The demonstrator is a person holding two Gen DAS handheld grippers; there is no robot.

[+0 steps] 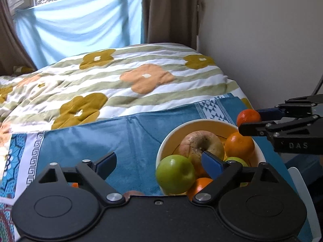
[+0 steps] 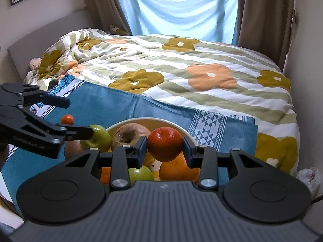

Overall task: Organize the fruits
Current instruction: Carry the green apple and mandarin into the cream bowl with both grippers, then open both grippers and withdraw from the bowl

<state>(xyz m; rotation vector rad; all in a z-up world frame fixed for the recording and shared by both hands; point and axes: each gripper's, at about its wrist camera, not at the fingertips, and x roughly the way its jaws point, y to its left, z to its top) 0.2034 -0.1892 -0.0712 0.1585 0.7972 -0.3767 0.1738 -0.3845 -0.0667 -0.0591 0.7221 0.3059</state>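
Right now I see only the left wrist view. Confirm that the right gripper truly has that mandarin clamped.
Observer: Confirmed. In the right wrist view, both pads of the right gripper press the mandarin, above the bowl.
Operator: Report any loose fruit that my gripper body hides.
Observer: A small orange-red fruit lies on the blue cloth, left of the bowl and apart from it.
Operator: Check right beside the bowl too.
Observer: A brownish fruit sits outside the bowl by its left wall, half hidden. I cannot tell what kind it is.
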